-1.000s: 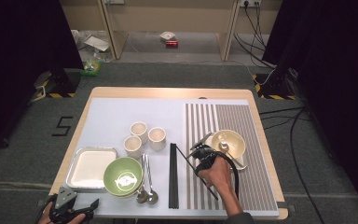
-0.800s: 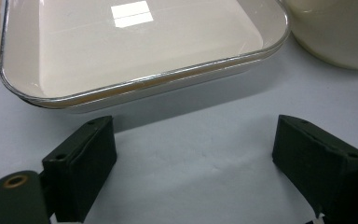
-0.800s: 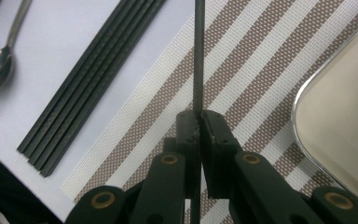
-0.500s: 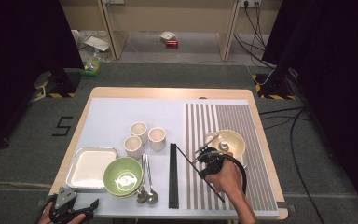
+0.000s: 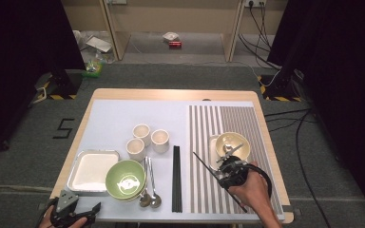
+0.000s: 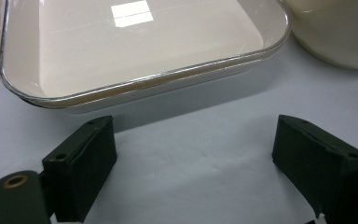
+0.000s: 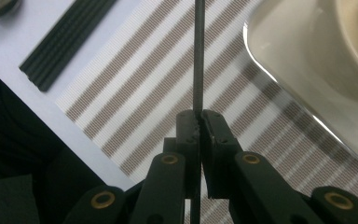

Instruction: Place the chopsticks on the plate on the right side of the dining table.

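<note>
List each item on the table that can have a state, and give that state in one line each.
right gripper: shut on a black chopstick
left gripper: open, holding nothing
green bowl: upright
three cups: upright
white tray: upright, bare inside
chopstick pile: lying flat

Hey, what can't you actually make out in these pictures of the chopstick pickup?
- Chopstick in the right gripper: right gripper view, far end cut off by the top edge.
- What lies inside the cream bowl: high view, too small to tell.
- Pattern inside the green bowl: high view, too small to read.
- Left gripper: high view, partly cut off by the bottom edge.
- White tray: left gripper view, far side cut off by the top edge.
</note>
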{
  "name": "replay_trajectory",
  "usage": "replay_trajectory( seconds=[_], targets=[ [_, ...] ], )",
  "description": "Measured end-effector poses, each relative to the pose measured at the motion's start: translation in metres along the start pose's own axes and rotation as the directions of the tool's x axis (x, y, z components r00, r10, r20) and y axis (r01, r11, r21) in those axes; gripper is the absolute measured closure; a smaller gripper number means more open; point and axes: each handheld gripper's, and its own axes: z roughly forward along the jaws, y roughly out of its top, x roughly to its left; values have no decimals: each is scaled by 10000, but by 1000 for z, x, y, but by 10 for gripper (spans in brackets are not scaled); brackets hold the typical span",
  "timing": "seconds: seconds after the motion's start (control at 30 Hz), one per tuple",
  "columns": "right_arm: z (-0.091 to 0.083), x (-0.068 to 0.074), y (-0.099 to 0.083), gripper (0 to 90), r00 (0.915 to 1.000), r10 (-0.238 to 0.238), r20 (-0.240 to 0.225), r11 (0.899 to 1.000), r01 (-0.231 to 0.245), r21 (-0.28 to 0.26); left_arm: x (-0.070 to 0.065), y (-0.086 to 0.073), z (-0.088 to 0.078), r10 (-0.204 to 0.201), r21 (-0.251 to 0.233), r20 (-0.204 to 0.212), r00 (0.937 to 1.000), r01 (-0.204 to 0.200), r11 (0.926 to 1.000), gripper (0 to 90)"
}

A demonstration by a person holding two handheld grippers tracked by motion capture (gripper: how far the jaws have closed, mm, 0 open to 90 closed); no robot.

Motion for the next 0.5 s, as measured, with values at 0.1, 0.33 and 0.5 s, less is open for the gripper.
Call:
replay_trajectory(
  seconds=[0.1, 0.33, 0.5],
  targets=[
    [-4, -4, -11, 865, 9999, 94, 66, 9999, -94, 70, 0, 1, 0, -29, 42, 0, 10000, 29, 10000, 122],
    [-7, -9, -30, 865, 9999, 5, 162, 9998, -9, 220, 0, 0, 0, 6, 42, 5, 10000, -6, 10000, 122],
    [-6, -11, -42, 865, 9999, 76, 107, 9997, -78, 223, 0, 0, 0, 7, 42, 4, 10000, -7, 10000, 122]
  ],
)
